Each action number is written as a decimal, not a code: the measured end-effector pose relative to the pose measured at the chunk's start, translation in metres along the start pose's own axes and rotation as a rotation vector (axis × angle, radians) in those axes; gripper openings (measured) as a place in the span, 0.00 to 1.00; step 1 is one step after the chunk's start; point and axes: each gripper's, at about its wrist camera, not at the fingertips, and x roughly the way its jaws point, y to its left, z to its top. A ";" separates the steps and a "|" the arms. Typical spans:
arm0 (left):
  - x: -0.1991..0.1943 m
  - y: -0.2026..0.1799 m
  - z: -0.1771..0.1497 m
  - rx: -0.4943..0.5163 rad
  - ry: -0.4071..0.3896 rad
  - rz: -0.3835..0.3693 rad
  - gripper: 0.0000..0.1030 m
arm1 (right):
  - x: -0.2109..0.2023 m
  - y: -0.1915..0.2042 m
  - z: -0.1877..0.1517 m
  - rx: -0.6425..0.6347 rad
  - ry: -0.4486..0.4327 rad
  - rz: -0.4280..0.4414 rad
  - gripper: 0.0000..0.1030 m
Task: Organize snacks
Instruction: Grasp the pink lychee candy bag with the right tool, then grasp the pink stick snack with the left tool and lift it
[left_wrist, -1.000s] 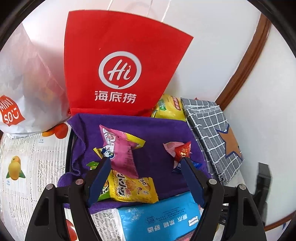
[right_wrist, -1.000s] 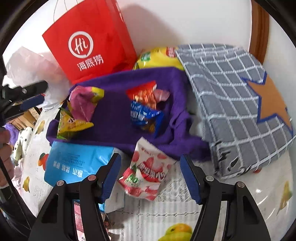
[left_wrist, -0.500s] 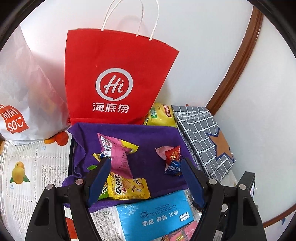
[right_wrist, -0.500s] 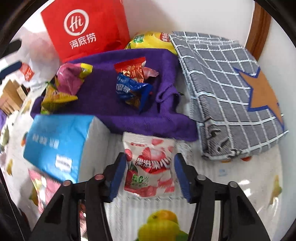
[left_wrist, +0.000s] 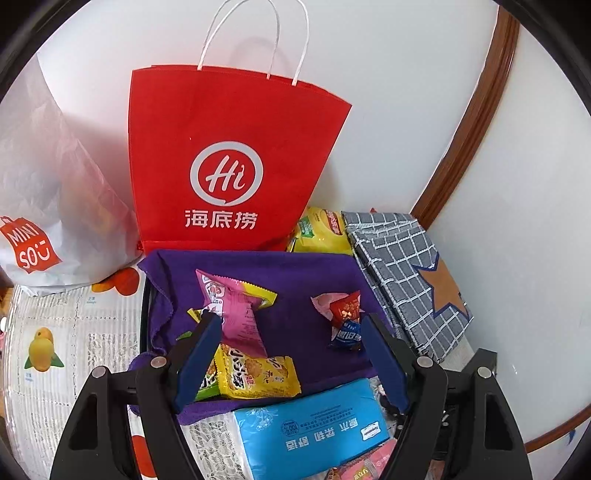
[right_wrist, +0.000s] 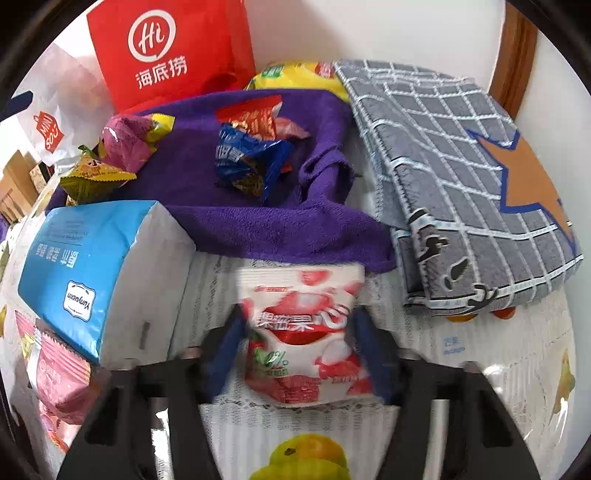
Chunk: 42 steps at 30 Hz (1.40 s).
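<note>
A purple cloth (left_wrist: 295, 280) holds several snack packets: a pink one (left_wrist: 236, 314), a yellow one (left_wrist: 255, 376), and a red (left_wrist: 345, 306) and a blue one (left_wrist: 345, 336). My left gripper (left_wrist: 290, 354) is open and empty, hovering above the cloth's near edge. In the right wrist view a white and red strawberry packet (right_wrist: 303, 332) lies on the tablecloth in front of the purple cloth (right_wrist: 258, 221). My right gripper (right_wrist: 299, 350) has its blurred jaws on either side of the packet, closing on it; contact is unclear.
A red paper bag (left_wrist: 229, 162) and a white Miniso bag (left_wrist: 44, 221) stand at the back wall. A grey checked fabric box (right_wrist: 472, 184) lies right. A blue tissue pack (right_wrist: 85, 266), a pink packet (right_wrist: 59, 384) and a yellow bag (left_wrist: 321, 232) lie around the cloth.
My right gripper has moved forward and down over the strawberry packet and its jaws have narrowed around it. My left gripper has pulled back and up, still open.
</note>
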 end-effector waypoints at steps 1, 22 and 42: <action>0.001 -0.001 -0.001 0.001 0.004 0.003 0.74 | -0.002 -0.002 -0.002 0.009 0.000 0.001 0.50; -0.017 0.004 -0.143 -0.025 0.183 0.101 0.74 | -0.060 -0.013 -0.065 0.091 -0.110 -0.012 0.50; 0.012 -0.014 -0.205 -0.042 0.256 0.150 0.31 | -0.061 0.001 -0.078 0.022 -0.153 -0.016 0.50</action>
